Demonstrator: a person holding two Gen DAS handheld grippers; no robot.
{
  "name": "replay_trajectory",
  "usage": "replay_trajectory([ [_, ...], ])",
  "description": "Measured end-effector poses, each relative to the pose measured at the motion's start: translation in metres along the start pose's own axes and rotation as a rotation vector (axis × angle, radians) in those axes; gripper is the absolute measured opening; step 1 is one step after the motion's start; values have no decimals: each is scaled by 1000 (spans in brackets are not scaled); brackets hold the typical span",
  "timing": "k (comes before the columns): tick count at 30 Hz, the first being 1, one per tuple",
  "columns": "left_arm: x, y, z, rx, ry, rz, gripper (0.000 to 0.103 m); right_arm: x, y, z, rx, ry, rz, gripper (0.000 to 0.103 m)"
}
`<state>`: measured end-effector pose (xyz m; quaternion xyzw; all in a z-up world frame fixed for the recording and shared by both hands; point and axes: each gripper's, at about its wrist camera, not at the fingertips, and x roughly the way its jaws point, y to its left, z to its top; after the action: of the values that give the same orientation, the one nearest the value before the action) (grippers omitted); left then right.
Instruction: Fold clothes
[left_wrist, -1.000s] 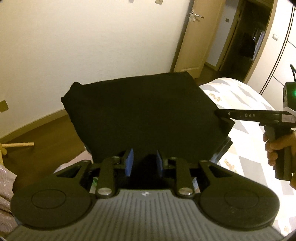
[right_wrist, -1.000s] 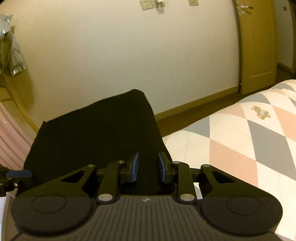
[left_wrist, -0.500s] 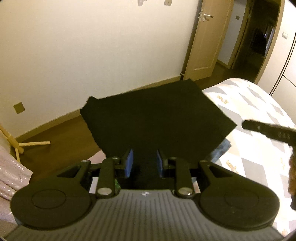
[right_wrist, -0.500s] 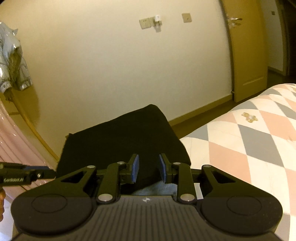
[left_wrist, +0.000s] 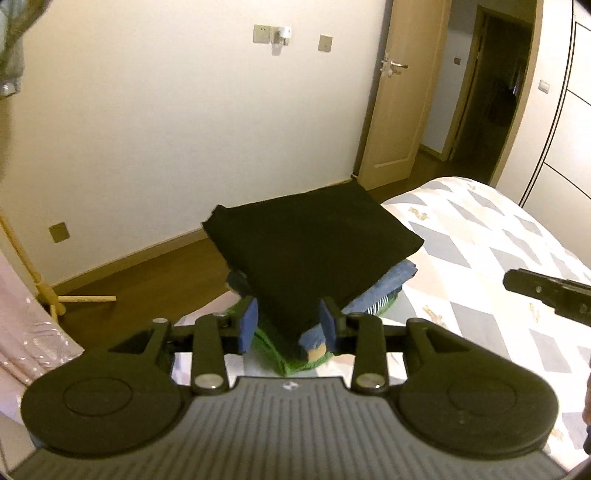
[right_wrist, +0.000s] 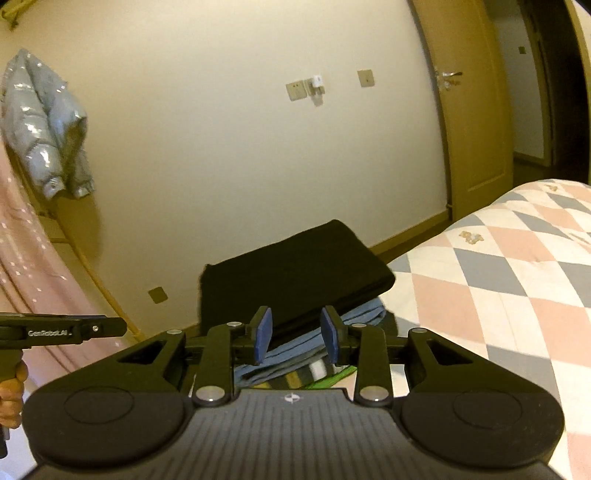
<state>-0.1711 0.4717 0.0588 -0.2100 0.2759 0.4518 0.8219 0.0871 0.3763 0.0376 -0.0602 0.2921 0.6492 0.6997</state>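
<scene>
A bed (left_wrist: 480, 236) with a quilt of white, grey and pink diamonds fills the right side of both views, and a cream wall (left_wrist: 184, 129) closes off the far side of the room above a strip of brown wood floor (left_wrist: 147, 273). A wooden door (left_wrist: 402, 92) is seen at the far right, with a dark doorway beyond it. Wall plates (right_wrist: 297, 90) are picked out high on the wall.

The folded black garment (left_wrist: 314, 251) is set on top of a stack of folded clothes (right_wrist: 295, 354) at the near left corner of the bed; blue, striped and green layers are just glimpsed under it. How many pieces are stacked cannot be told, since most of the pile is hidden by the black piece and by the gripper bodies.

The left gripper (left_wrist: 290, 325) is held just before the stack's near corner, its blue-padded fingers (left_wrist: 248, 325) spread apart and nothing clamped. The right gripper (right_wrist: 295, 334) is likewise held wide, its fingers (right_wrist: 263, 334) parted in front of the stack with no cloth pinched. Each gripper is cut off at the other view's edge, and only part of a hand (right_wrist: 11, 391) is caught at the left margin.

A silvery puffer jacket (right_wrist: 44, 129) is hung far left, pink fabric (right_wrist: 33, 280) is draped below it, and a wooden stand's foot (left_wrist: 70, 295) is seen on the floor.
</scene>
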Motion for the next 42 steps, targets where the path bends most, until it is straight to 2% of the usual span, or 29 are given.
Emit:
replay_trajectory([
  [3,-24,3,-4,2,-14,-3,35,-27,19,-7,-4,-10,-3,41],
  [6,-42,5,-9,5,-21,-5,37,-51,36,-15,-5,-14,-12,41],
  [11,-68,-1,-20,28,-10,2,43,-84,56,-32,11,-1,-34,52],
  [13,-77,-4,-25,40,-3,6,47,-94,63,-39,25,8,-45,59],
  [14,-82,-6,-27,46,0,8,51,-100,67,-42,29,10,-51,66],
  [16,-92,-9,-31,58,8,12,56,-110,74,-48,29,8,-68,87],
  [19,-107,-14,-38,76,18,17,63,-126,83,-54,30,-9,-90,101],
  [22,-120,-19,-42,97,14,32,71,-135,86,-54,51,-16,-92,102],
  [24,-129,-22,-43,100,-1,45,82,-138,88,-52,58,-7,-81,103],
  [28,-147,-31,-46,113,-31,76,93,-145,91,-50,52,-6,-71,103],
  [29,-151,-35,-47,113,-39,88,101,-148,92,-50,50,-3,-71,103],
  [34,-166,-56,-59,63,-34,97,102,-169,86,-52,16,20,-85,103],
  [42,-185,-100,-82,-4,-11,85,102,-219,47,-64,8,58,-119,103],
])
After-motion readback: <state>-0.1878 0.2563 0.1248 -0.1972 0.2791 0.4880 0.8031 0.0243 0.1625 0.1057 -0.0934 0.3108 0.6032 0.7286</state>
